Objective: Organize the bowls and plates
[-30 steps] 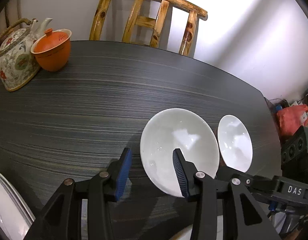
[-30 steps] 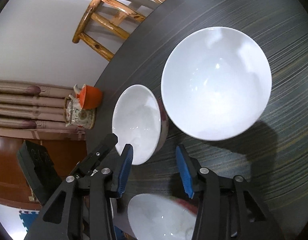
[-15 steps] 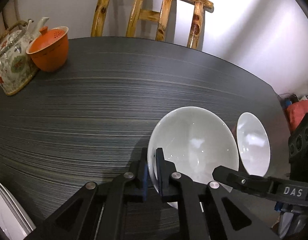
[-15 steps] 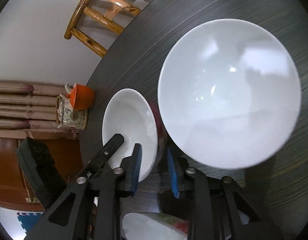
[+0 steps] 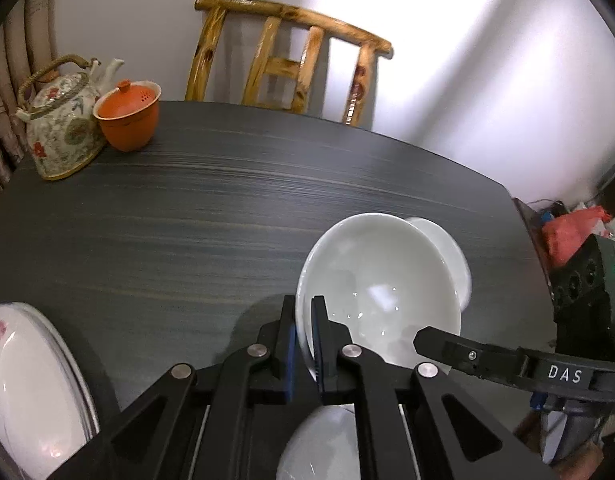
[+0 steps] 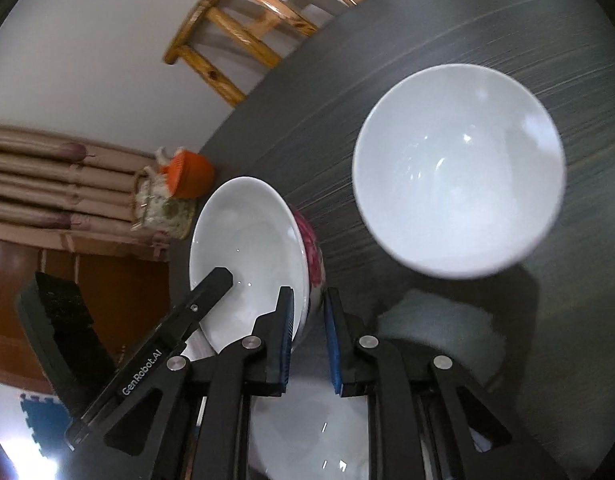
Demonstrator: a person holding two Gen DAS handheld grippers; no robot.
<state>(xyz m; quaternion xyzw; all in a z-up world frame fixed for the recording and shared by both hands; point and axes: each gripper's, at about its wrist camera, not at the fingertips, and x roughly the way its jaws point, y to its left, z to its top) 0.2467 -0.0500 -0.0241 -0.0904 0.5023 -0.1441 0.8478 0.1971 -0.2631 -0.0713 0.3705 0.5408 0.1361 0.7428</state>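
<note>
Dark wood-grain table [image 5: 227, 208] lies bare across its whole far half, so plenty of room out there. Clutter sits only at the edges: a flowered teapot [image 5: 61, 136] touching an orange lidded cup [image 5: 127, 120] in the far-left corner, a wooden chair [image 5: 287, 68] behind the far edge, and a stack of plates [image 5: 31, 392] at the near-left edge. The left gripper [image 5: 304, 320] is clenched on the near-left rim of the white bowl [image 5: 379, 280], which sits near the right end. A 2nd bowl [image 5: 447, 252] peeks out just behind it, with the table's right edge close beyond. Only the right wrist view shows the held bowl's red floral outside [image 6: 313, 256], and that the 2nd bowl stands apart from it. The right gripper [image 6: 309, 304] is closing over the opposite rim: its inner pad [image 6: 286, 344] is against the inside, with a sliver of gap at the outer one. Round as it is (no long axis), the bowl's mouth faces up, tipped slightly toward the left camera. A 3rd bowl [image 6: 319, 432] lies under both grippers.
</note>
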